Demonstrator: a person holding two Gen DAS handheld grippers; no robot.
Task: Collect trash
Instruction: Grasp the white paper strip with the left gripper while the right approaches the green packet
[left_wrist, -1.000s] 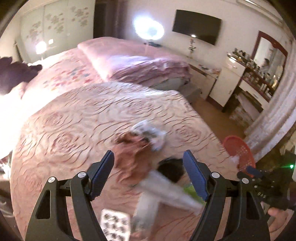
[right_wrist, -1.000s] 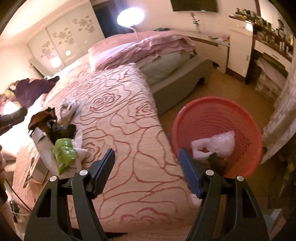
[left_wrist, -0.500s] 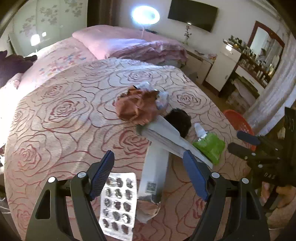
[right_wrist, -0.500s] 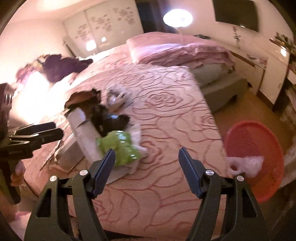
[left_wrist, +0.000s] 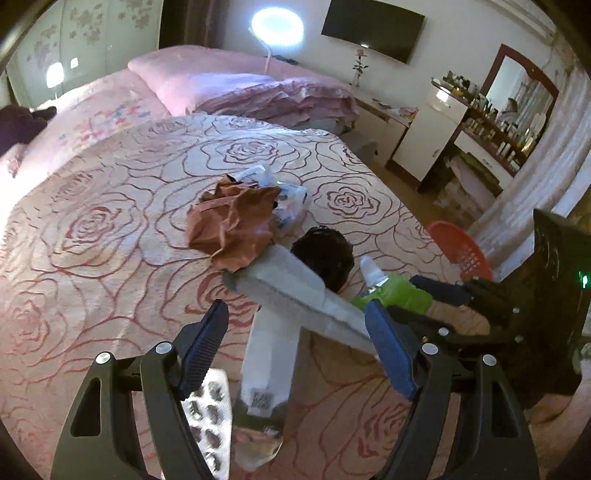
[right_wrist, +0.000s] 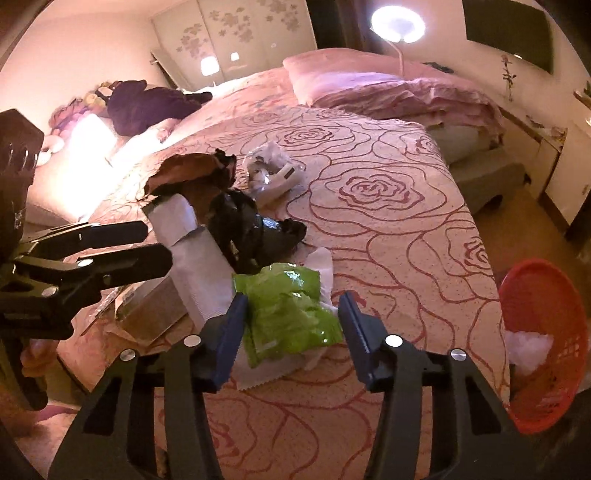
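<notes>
A pile of trash lies on the bed. It holds crumpled brown paper (left_wrist: 236, 221), a clear plastic wrapper (right_wrist: 271, 171), a black bag (right_wrist: 243, 225), flattened white cartons (left_wrist: 291, 291), a green packet (right_wrist: 291, 314) and a blister pack (left_wrist: 210, 417). My left gripper (left_wrist: 295, 343) is open above the crossed cartons. My right gripper (right_wrist: 291, 332) is open with the green packet between its fingers, not clamped. The red basket (right_wrist: 543, 332) stands on the floor to the right and holds white plastic (right_wrist: 528, 347).
The bedspread (right_wrist: 388, 206) with a rose pattern covers the bed. Pink pillows (left_wrist: 229, 85) lie at its head. A dark garment (right_wrist: 147, 103) lies at the far left. A white cabinet (left_wrist: 432, 136) and shelves stand along the right wall.
Both grippers have moved in toward the trash pile. The right gripper has swung away from the red basket and now straddles the green packet. The left gripper has come lower over the cartons.
</notes>
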